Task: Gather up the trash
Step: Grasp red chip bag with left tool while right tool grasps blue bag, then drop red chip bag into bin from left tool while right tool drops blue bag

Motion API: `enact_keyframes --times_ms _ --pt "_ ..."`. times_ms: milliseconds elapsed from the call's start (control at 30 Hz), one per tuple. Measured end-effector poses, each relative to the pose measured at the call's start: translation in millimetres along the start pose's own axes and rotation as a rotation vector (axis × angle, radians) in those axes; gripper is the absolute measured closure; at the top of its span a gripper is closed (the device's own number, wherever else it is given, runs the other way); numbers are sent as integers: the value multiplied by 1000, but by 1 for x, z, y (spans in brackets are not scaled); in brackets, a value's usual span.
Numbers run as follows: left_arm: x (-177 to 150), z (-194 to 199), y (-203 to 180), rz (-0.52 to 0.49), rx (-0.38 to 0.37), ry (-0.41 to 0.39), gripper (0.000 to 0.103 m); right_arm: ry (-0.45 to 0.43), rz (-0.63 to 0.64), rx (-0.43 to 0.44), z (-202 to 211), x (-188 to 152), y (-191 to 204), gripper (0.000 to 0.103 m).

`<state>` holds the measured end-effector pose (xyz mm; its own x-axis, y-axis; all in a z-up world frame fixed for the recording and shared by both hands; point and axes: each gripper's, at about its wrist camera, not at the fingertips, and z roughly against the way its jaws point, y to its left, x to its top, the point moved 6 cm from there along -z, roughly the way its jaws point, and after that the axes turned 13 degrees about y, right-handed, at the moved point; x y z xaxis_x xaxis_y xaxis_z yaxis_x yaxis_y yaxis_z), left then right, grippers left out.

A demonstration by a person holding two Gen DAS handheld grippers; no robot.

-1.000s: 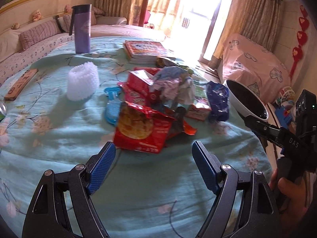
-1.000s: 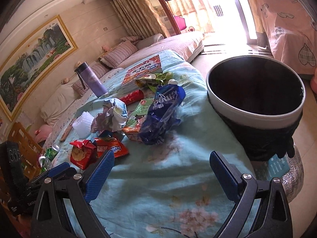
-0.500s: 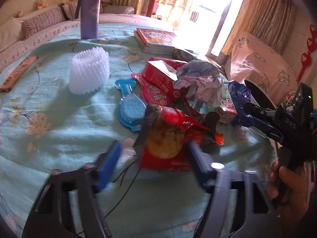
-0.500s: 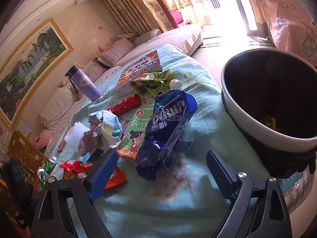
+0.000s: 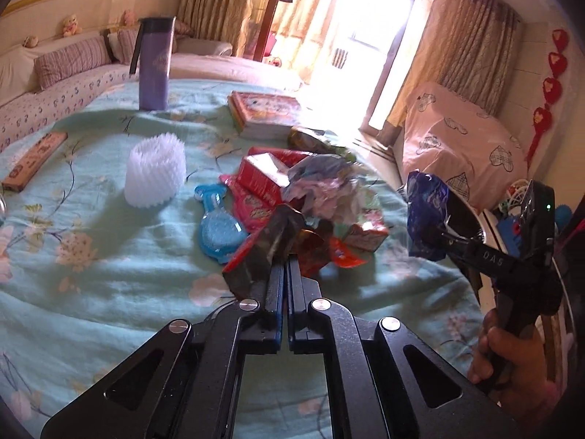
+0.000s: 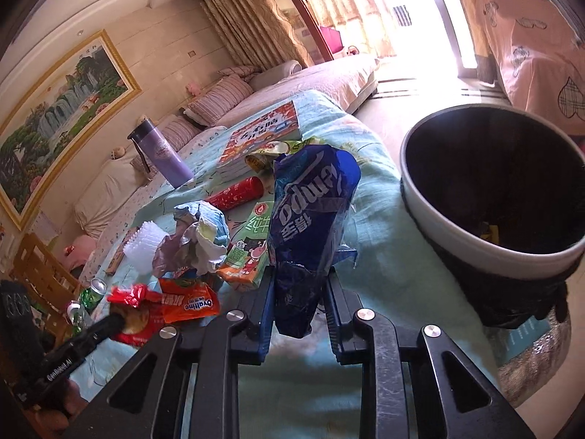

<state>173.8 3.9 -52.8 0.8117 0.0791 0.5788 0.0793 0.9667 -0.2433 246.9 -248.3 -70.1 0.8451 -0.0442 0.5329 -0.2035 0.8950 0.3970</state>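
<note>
My left gripper [image 5: 285, 267] is closing tight, its pads pressing on a red snack bag [image 5: 267, 248] lifted at the near edge of the trash pile; that bag [image 6: 135, 314] also shows at the lower left of the right wrist view. My right gripper [image 6: 298, 285] is closing on a blue tissue wrapper [image 6: 310, 212], which stands up between its pads. From the left wrist view, the blue wrapper [image 5: 426, 205] hangs at the right gripper [image 5: 435, 236]. A white-rimmed trash bin [image 6: 475, 252] with a dark liner stands right of the table.
The pile holds crumpled paper [image 5: 321, 183], a red box [image 5: 263, 172], a green milk carton [image 6: 248, 252] and an orange wrapper [image 6: 190, 301]. A blue brush [image 5: 219, 226], white ribbed cup [image 5: 155, 172], purple flask [image 5: 155, 62], books [image 5: 267, 113] and wooden box [image 5: 34, 161] sit on the teal tablecloth.
Both grippers moved forward into the pile and went from wide open to shut, the left onto the red snack bag and the right onto the blue wrapper, lifting it off the cloth.
</note>
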Motion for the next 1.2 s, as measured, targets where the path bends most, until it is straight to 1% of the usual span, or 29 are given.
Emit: enact_keyframes --times_ms 233,400,667,833,1033,1200 --pt "7 15 -33 -49 -54 -27 102 -35 -7 -12 26 -6 -12 78" --pt "11 12 -65 -95 -88 -21 102 -61 -25 -25 43 -8 -27 78" --pt "13 -4 -124 -182 -148 2 102 -91 -64 -53 62 -8 -50 78" --pt "21 -15 -153 -212 -183 7 102 -110 -81 -76 74 -6 -65 78" --pt "33 -28 -180 -248 -194 8 102 -118 -101 -106 82 -2 -87 78" --pt "45 -42 -193 -251 -207 15 102 -120 -102 -123 84 5 -98 78"
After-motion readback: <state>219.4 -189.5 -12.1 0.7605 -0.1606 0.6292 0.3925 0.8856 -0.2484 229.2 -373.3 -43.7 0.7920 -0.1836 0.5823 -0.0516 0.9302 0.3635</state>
